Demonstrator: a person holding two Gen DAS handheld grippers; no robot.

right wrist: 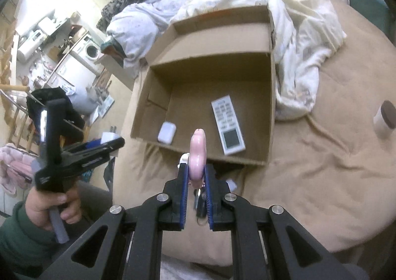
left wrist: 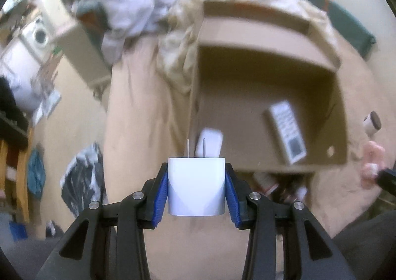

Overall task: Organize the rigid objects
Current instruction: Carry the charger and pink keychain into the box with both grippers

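My left gripper (left wrist: pixel 196 189) has matt black plastic arms with bright metal pivot pins; its ribbed blue pads (left wrist: pixel 160 196) look rubbery. The white charger (left wrist: pixel 196 188) I hold is smooth, semi-gloss plastic with two thin metal prongs. The pink ring (right wrist: pixel 197 156) in my right gripper (right wrist: pixel 196 178) is glossy and smooth. The cardboard box (right wrist: pixel 271 82) is matt brown paperboard. Inside, the remote control (right wrist: pixel 228 124) and the earbud case (right wrist: pixel 166 132) are smooth white plastic. The bedsheet (right wrist: pixel 321 168) is matt tan cloth, creased.

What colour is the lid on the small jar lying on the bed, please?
Dark brown; the jar body is white. The right wrist view shows it best.
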